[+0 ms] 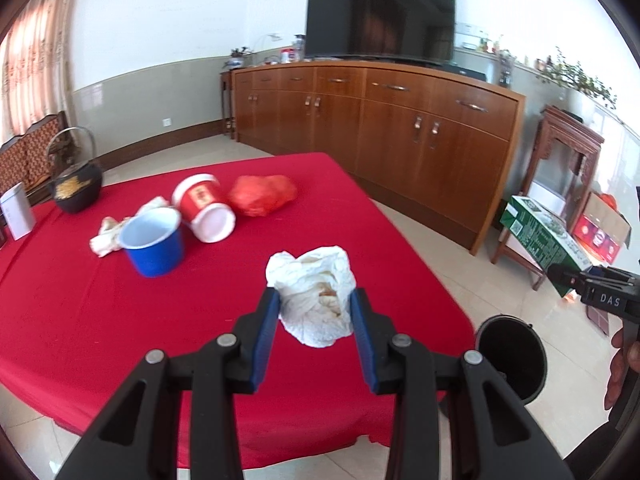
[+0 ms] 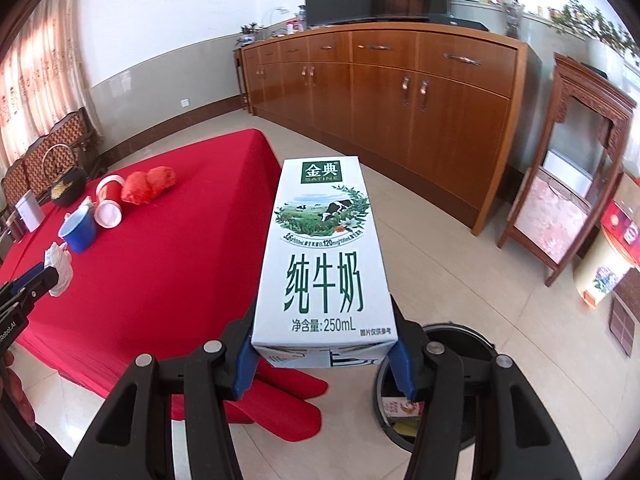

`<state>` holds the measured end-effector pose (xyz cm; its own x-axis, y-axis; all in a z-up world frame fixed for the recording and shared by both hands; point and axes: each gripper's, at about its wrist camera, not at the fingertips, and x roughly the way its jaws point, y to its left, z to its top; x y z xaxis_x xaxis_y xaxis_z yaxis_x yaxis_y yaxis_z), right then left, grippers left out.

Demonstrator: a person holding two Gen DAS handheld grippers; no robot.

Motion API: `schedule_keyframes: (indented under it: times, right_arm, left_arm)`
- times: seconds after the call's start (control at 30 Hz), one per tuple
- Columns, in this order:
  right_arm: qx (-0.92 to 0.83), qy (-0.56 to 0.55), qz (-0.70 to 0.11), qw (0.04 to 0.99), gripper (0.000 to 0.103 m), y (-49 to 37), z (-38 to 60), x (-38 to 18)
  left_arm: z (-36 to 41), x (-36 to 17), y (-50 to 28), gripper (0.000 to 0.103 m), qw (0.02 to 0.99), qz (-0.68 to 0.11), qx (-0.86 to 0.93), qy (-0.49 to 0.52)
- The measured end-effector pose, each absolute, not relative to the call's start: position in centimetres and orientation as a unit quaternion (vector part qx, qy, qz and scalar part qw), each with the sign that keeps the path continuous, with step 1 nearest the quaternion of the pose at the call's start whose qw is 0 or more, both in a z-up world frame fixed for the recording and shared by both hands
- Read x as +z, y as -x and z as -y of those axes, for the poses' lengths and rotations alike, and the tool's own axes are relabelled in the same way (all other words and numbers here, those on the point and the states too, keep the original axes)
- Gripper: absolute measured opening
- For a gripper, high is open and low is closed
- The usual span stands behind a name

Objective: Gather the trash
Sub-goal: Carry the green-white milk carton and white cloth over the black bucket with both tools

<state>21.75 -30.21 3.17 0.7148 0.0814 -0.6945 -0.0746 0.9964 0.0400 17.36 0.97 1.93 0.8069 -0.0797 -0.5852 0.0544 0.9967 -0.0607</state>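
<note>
My left gripper (image 1: 314,300) is shut on a crumpled white tissue (image 1: 316,292), held above the red tablecloth (image 1: 120,320). My right gripper (image 2: 324,344) is shut on a white-and-green milk carton (image 2: 324,256), carried over the floor beside the table's corner. Just beyond and below the carton stands a black trash bin (image 2: 452,340) with some wrappers inside; the same bin (image 1: 510,356) shows at the table's right corner in the left wrist view. On the table lie a blue cup (image 1: 154,242), a tipped red-and-white cup (image 1: 204,208), a crumpled red bag (image 1: 262,194) and another white wad (image 1: 108,236).
A black kettle (image 1: 76,188) and a small white box (image 1: 16,210) sit at the table's far left. A long wooden sideboard (image 1: 380,128) with a TV (image 1: 380,16) lines the far wall. A carved wooden stand (image 2: 568,168) and boxes are at the right on the tiled floor.
</note>
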Motion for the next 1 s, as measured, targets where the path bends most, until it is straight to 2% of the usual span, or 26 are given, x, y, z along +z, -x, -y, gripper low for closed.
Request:
schedule_keyframes:
  times: [1.0]
  right_arm:
    - [-0.087,-0.036,-0.435,0.896,0.057,-15.9,49.4,-3.0]
  left_arm:
    - [19.7,-1.3,-19.9,0.038,0.909,-0.349,-0.226,-0.042]
